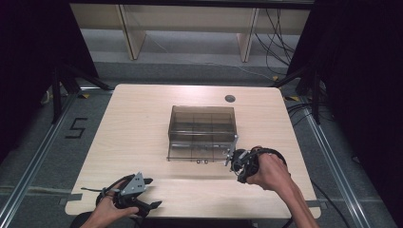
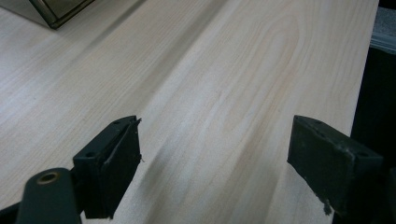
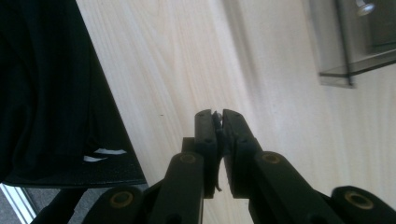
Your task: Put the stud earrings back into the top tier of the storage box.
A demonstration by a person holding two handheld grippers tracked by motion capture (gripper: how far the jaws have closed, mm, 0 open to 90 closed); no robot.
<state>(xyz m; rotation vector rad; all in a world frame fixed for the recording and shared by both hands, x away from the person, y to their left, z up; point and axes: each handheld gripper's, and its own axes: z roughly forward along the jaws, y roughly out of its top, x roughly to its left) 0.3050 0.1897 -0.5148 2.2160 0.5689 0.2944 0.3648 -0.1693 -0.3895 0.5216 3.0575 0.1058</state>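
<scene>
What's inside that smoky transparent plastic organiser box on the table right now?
Through the smoky transparent plastic organiser box, divider walls forming a grid of compartments show. No contents are visible, but the tinted lid and glare hide the compartment floors, so small parts can't be ruled out.

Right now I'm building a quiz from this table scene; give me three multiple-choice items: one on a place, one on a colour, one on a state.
1. Where does the compartment box stand?
A. mid-table
B. on the floor
C. at the left edge

2. What colour is the box?
A. bright red
B. smoky, see-through brown
C. white

3. How do the jaws of the left gripper stand?
A. shut on the box
B. shut on nothing
C. wide apart over bare table

Key:
1 A: the high view shows it in the middle of the tabletop.
2 B: its dividers show through tinted walls.
3 C: the left gripper view shows only wood between the pads.
</scene>
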